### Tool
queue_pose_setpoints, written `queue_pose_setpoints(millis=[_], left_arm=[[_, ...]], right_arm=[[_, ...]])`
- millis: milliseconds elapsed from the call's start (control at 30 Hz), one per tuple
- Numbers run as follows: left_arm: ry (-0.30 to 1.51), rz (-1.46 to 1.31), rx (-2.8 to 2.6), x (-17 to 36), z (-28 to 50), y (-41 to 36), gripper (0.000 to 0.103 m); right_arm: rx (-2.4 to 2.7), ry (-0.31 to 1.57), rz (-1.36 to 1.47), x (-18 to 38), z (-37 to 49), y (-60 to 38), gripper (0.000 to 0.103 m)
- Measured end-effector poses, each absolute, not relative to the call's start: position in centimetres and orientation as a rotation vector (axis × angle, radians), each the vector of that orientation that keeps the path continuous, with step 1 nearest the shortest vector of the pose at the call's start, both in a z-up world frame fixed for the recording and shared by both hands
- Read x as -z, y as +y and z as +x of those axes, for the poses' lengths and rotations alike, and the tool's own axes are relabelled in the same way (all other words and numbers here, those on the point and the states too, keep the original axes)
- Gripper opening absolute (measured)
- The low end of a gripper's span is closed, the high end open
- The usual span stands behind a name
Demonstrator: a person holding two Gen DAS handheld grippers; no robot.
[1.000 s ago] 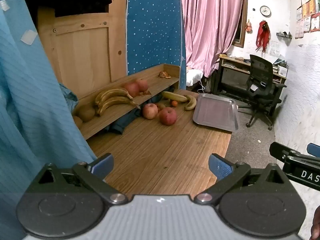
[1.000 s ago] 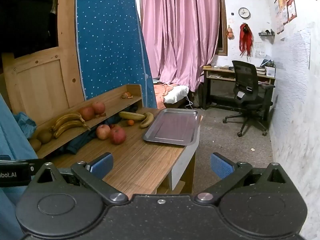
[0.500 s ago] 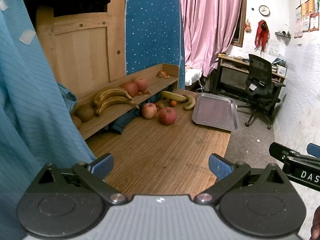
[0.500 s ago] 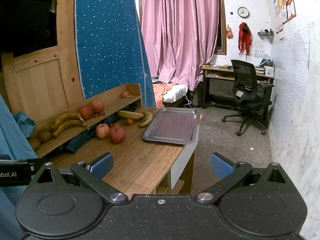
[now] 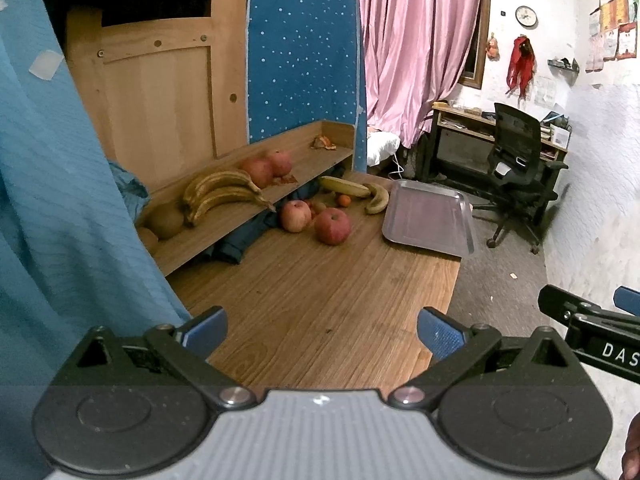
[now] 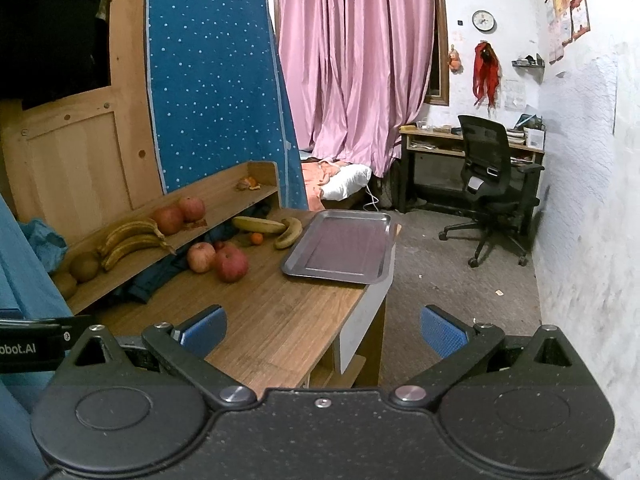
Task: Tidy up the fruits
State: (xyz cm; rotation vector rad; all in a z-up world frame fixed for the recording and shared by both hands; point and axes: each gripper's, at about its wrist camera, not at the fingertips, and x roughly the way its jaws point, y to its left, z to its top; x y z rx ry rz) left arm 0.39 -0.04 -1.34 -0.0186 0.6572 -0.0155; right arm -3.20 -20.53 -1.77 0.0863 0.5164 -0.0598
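Note:
Two red apples [image 5: 332,225] [image 6: 231,263] lie on the wooden table [image 5: 320,304] far ahead of both grippers. Behind them lie two yellow bananas [image 5: 376,199] [image 6: 289,233] and a small orange [image 5: 343,200] [image 6: 257,238]. An empty metal tray [image 5: 428,218] [image 6: 340,246] sits at the table's far right edge. On the low wooden shelf [image 5: 224,224] rest a bunch of brown bananas [image 5: 220,194] [image 6: 130,240], two red fruits [image 5: 266,166] [image 6: 178,213] and kiwis [image 5: 166,220] [image 6: 84,266]. My left gripper [image 5: 322,330] is open over the near table. My right gripper [image 6: 322,328] is open above the table's front corner.
Blue cloth [image 5: 60,208] hangs close on the left. Dark fabric [image 5: 240,240] is tucked under the shelf. Peel scraps [image 5: 324,143] lie at the shelf's far end. An office chair [image 6: 492,184] and desk [image 6: 440,148] stand across the floor by pink curtains [image 6: 360,68].
Both views have shifted only slightly; the fruits and tray sit a touch lower and nearer in the right wrist view. Both grippers remain open and empty.

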Motion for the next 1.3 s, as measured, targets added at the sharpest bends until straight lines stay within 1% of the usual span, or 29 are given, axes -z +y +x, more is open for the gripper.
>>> queue_pose_setpoints(millis=[333,567,867,1133,1300], left_arm=[[0.672,-0.008,0.059,1.4,1.3,-0.1,0.103],[0.703,-0.007,0.053,1.8,3.0,-0.9,0.103],[0.752,-0.017,-0.074,3.1,7.1,-4.5,0.103],[0.799,-0.104,-0.255,3.3,11.2,-9.4,0.103],[0.819,-0.129,-0.344,3.2,12.4,-11.8,0.103]], right_arm=[[0.1,0.542,0.094,1.9,-3.1,-20.8,0.102],[0.079,0.577,0.094,2.4,-1.6,-22.3,0.102],[-0.072,0.625,0.082,4.3,4.6,-27.5,0.102],[-0.249,0.635,0.003,4.2,9.8,-33.7,0.102],[-0.316,0.636,-0.013,4.4,11.8,-36.1,0.102]])
